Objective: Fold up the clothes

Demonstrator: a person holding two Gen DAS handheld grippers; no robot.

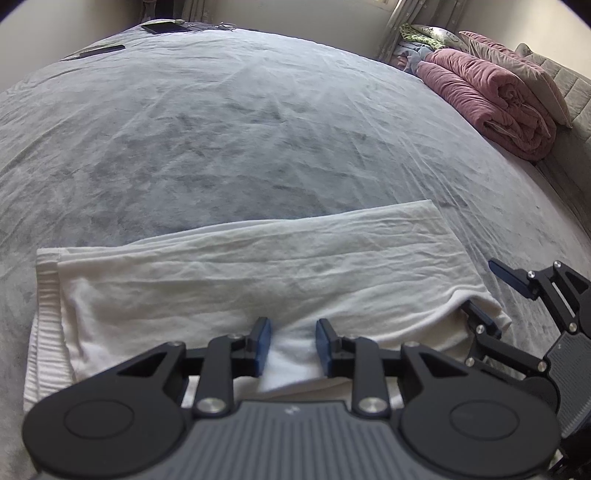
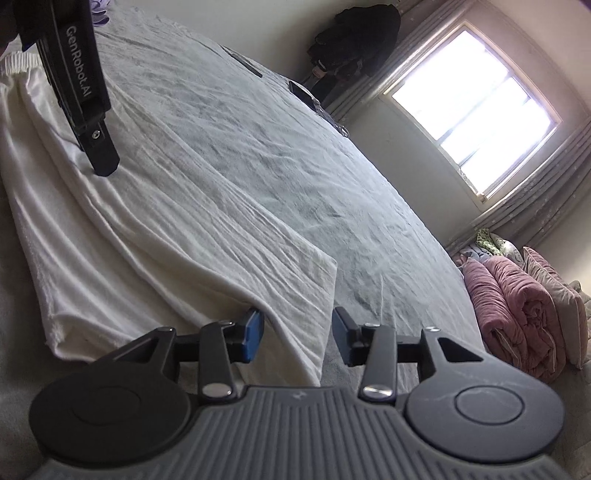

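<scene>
Across grey rumpled bedsheet [image 1: 258,129], mid-fold: white folded cotton garment [image 1: 258,280] low in frame, left gripper [image 1: 291,347] pinching its near edge, right gripper [image 2: 298,338] part-open, straddling its corner; next, close and lift.

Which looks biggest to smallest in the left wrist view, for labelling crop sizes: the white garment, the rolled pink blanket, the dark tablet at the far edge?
As they look in that view:
1. white garment
2. rolled pink blanket
3. dark tablet
The garment lies nearest the camera, so its lead over the blanket may be partly nearness.
</scene>
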